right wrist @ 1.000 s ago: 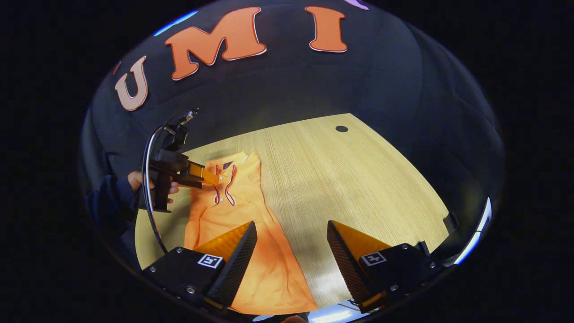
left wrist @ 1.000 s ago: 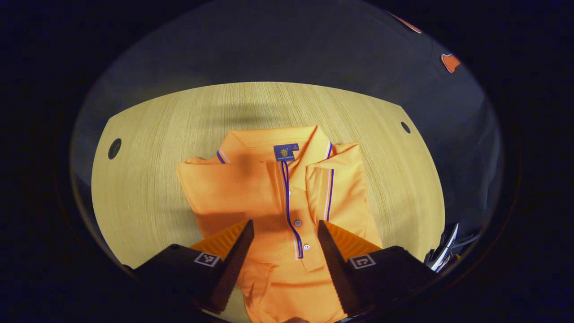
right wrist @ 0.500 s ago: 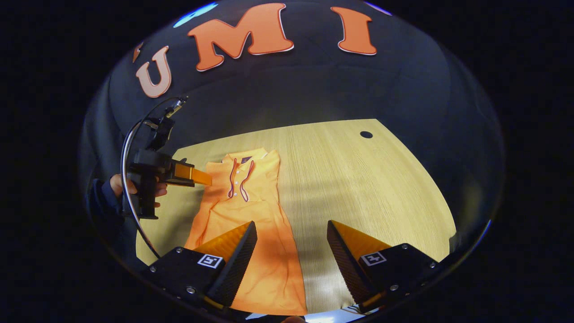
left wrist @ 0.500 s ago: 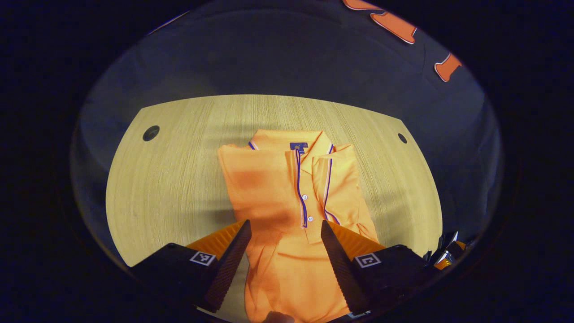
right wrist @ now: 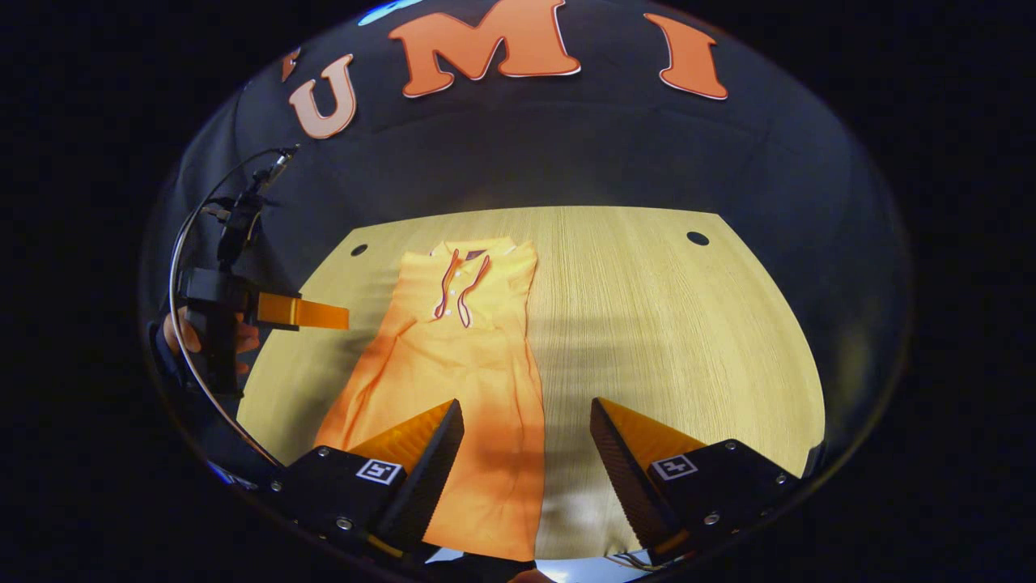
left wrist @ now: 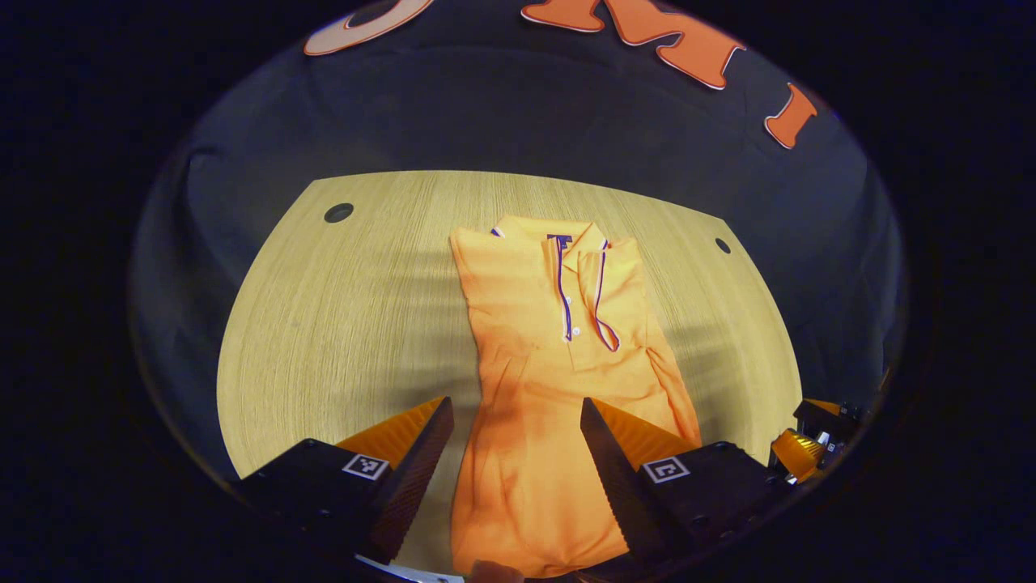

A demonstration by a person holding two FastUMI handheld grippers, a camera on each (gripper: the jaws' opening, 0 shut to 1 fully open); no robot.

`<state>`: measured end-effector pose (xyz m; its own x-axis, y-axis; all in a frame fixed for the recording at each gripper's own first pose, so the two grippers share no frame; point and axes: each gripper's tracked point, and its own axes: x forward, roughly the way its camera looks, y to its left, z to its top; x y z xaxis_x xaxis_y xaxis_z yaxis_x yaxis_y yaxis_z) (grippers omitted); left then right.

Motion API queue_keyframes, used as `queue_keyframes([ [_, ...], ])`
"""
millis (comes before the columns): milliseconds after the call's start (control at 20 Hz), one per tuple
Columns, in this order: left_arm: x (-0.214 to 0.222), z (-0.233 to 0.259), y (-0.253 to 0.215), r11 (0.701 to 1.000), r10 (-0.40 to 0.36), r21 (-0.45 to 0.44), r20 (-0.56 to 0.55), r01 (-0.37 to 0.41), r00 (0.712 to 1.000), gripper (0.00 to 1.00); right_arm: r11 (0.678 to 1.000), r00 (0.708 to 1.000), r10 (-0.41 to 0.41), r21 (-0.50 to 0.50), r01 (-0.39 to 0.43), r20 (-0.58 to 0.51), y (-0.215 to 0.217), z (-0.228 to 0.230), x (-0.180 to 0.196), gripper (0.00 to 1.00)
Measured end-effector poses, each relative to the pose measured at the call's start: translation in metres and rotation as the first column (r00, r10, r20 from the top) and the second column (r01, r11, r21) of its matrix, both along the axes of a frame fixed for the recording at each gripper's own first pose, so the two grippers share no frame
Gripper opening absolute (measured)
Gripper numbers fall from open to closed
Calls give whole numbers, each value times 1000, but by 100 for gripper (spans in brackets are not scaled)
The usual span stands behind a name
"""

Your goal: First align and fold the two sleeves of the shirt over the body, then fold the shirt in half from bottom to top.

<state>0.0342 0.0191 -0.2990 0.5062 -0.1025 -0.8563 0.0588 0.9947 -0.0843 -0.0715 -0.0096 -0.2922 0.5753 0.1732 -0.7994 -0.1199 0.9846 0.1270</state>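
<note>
Shirt: we've got the orange shirt (left wrist: 558, 364) lying flat on the wooden surface (left wrist: 348, 324), centre of the left gripper view, collar toward the top of the frame, hem running down to the bottom edge.
Sleeves: both look folded in over the body, so we see a long narrow strip; the right-hand edge bulges out a little lower down.
Collar: striped trim and a buttoned placket (left wrist: 566, 300), sitting upper centre.
Left hand-held gripper: our left hand-held gripper (left wrist: 518, 421) hangs over the lower half of the shirt, fingers wide apart, nothing between them. In the right gripper view we see it (right wrist: 344, 316) at the left of the frame, off the shirt's left edge, a hand (right wrist: 182, 336) around its grip.
Right hand-held gripper: our right hand-held gripper (right wrist: 526, 421) is spread just as wide and holds nothing; the shirt's right edge runs down between its fingers. We catch a bit of it (left wrist: 809, 441) at the lower right of the left gripper view.
</note>
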Motion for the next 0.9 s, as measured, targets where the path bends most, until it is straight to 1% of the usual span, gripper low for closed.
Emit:
queue_keyframes([
  [250, -64, -12, 13, 1000, 13, 26, -23, -13, 1000, 98, 998, 996, 61, -10, -62, -60, 1, -24, -38, 96],
  [450, -112, -33, 24, 997, 16, 71, -59, -12, 998, 98, 995, 990, 95, -4, -96, -101, 4, -41, -67, 96],
  [650, -155, -48, 35, 996, 37, 82, -88, -30, 995, 98, 994, 980, 108, 6, -109, -168, 8, -65, -101, 96],
  [750, -176, -54, 37, 996, 39, 78, -107, -31, 993, 98, 993, 974, 114, -6, -117, -196, 5, -76, -115, 96],
  [900, -200, -71, 37, 995, 23, 94, -146, -9, 989, 98, 991, 964, 125, -10, -131, -233, 6, -87, -133, 96],
])
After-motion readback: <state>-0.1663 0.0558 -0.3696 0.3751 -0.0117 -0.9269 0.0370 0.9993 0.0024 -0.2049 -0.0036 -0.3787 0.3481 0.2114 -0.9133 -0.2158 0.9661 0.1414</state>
